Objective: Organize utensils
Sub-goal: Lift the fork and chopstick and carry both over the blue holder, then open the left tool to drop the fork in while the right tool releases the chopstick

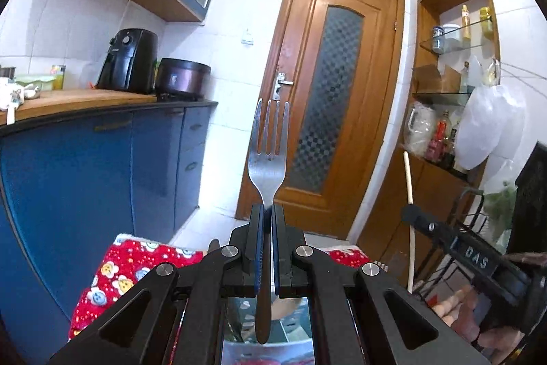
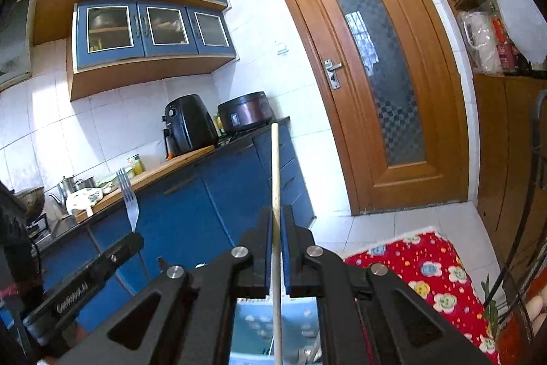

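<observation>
Left gripper [image 1: 267,211]: jaws clamped on the fork [image 1: 268,156], pinching the neck just below the head. Tines point up and away from the camera; handle runs back between the blue pads and ends under the jaws. Fork sits upright, roughly centred in the left wrist view.

Right gripper [image 2: 277,211]: jaws clamped on a chopstick [image 2: 275,166], pale, thin, a single stick as far as I can tell. It sticks out well past the fingertips and its back end runs down to the bottom edge of the frame.

Both are held in the air, well above the floor. In the right wrist view the other gripper shows at lower left with the fork rising from it; in the left wrist view the chopstick stands at right above the other gripper's tip, with fingers of a hand [image 1: 454,307] behind.

Below both: a red flower-print cloth [image 2: 427,265] and something blue-white directly under the jaws, too blurred to identify.

Further out: blue cabinets [image 1: 85,166], a counter [image 1: 78,98] with a black air fryer [image 1: 128,60] and a dark cooker [image 1: 183,74], a wooden door [image 1: 328,98] with frosted glass, and a shelf niche [image 1: 454,64] with bottles at right.
</observation>
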`<action>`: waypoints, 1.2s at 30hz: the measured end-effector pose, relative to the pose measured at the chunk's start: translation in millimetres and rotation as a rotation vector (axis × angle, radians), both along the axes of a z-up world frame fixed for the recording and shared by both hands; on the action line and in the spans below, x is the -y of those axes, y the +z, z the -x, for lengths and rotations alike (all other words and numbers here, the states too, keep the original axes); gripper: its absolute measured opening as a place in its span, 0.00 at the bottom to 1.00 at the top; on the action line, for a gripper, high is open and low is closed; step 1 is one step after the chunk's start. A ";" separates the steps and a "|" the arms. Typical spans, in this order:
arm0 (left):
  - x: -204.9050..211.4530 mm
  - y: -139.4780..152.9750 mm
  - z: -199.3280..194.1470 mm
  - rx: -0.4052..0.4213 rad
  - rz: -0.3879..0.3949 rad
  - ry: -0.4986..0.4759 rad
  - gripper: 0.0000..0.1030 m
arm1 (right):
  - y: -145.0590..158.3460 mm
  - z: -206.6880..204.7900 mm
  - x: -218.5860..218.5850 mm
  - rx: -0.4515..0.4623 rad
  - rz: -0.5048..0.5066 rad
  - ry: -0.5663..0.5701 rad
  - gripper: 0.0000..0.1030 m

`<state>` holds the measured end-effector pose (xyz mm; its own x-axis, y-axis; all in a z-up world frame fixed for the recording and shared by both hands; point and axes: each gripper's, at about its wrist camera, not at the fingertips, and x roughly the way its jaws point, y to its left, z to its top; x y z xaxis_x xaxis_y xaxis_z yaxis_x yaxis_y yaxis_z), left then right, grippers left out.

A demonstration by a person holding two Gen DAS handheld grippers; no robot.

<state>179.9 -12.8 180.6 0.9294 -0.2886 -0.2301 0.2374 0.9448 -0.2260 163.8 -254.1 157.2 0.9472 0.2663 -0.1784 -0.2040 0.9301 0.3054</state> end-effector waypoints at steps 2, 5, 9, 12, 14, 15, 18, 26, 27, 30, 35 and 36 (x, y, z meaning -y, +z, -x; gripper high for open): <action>3.4 -3.9 -3.4 0.003 -0.011 0.010 0.04 | -3.1 -6.6 -2.6 0.011 0.008 -0.022 0.06; 6.2 -10.8 -8.9 0.002 -0.016 0.012 0.04 | -10.6 -15.4 -5.8 0.021 0.027 -0.059 0.06; 7.5 -20.1 -15.0 -0.009 -0.015 0.010 0.04 | -21.7 -25.9 -8.5 0.026 0.037 -0.089 0.06; 6.5 -25.2 -17.1 -0.013 -0.008 0.010 0.04 | -27.0 -31.1 -9.5 0.028 0.032 -0.087 0.06; 6.4 -28.7 -18.4 -0.016 -0.006 0.007 0.04 | -28.6 -31.9 -11.4 0.028 0.043 -0.082 0.06; 6.5 -30.3 -18.9 -0.018 -0.006 0.005 0.04 | -29.3 -31.4 -12.5 0.032 0.054 -0.079 0.06; 7.0 -33.2 -19.8 -0.020 -0.008 0.001 0.04 | -31.8 -29.5 -16.9 0.032 0.082 -0.071 0.06; 9.7 -41.1 -19.5 -0.050 -0.010 -0.037 0.04 | -38.2 -24.9 -20.6 -0.033 0.094 0.002 0.15; 10.6 -41.9 -19.4 -0.060 -0.012 -0.042 0.04 | -38.2 -23.5 -19.4 -0.038 0.083 0.008 0.23; 11.7 -43.2 -16.8 -0.068 -0.014 -0.040 0.05 | -36.6 -17.8 -14.9 -0.037 0.063 0.014 0.27; 8.5 -40.9 -12.7 -0.088 -0.005 -0.037 0.10 | -28.8 -4.1 -8.7 -0.027 0.042 0.020 0.30; 7.8 -39.9 -11.3 -0.091 -0.005 -0.036 0.11 | -27.1 -1.7 -7.3 -0.026 0.038 0.021 0.32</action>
<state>191.2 -20.6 140.7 0.8936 -0.3200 -0.3147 0.2497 0.9371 -0.2440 165.5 -246.8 130.1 0.9364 0.2785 -0.2135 -0.2158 0.9368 0.2753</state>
